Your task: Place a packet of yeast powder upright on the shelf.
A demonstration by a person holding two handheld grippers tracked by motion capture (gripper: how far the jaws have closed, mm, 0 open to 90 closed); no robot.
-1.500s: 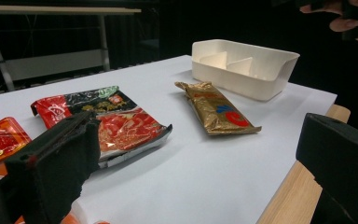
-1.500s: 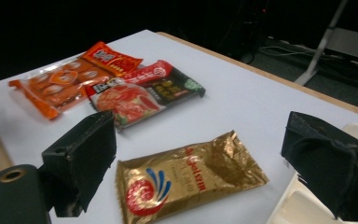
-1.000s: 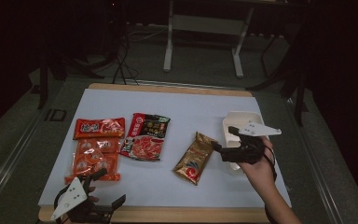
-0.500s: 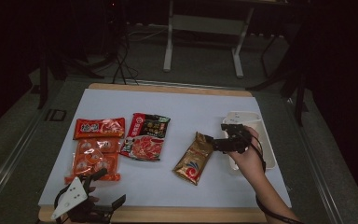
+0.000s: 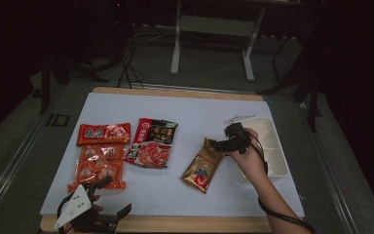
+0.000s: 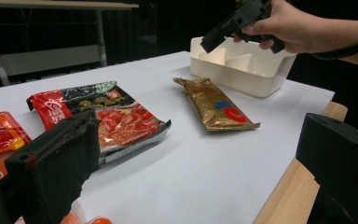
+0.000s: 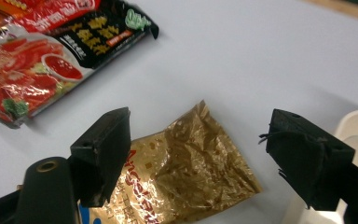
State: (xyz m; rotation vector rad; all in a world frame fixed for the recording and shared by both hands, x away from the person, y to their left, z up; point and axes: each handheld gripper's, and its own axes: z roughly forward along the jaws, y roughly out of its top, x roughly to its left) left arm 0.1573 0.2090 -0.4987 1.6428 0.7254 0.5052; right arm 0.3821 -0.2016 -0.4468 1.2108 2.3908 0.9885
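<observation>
A gold foil packet (image 5: pixel 203 165) lies right of the table's middle, also in the left gripper view (image 6: pixel 216 105). My right gripper (image 5: pixel 222 144) hovers just over its far end, held by a hand. In the right gripper view the gripper (image 7: pixel 200 149) is open, its jaws have just been closing a little, and the crinkled gold packet (image 7: pixel 186 177) lies below the gap, untouched by the pads. My left gripper (image 5: pixel 111 197) rests at the front left edge, open (image 6: pixel 200 158) with nothing between its jaws. A red-and-black soup packet (image 5: pixel 152 142) lies left of centre.
A white divided tray (image 5: pixel 272 146) sits at the right edge, just behind the right hand. Two orange-red packets (image 5: pixel 103 133) (image 5: pixel 97 165) lie at the left, near the left gripper. The white mat (image 5: pixel 195 112) covers the wooden table; the floor around it is dark.
The right gripper has moved left and down from over the white tray to the far end of the gold packet. The left gripper has stayed put.
</observation>
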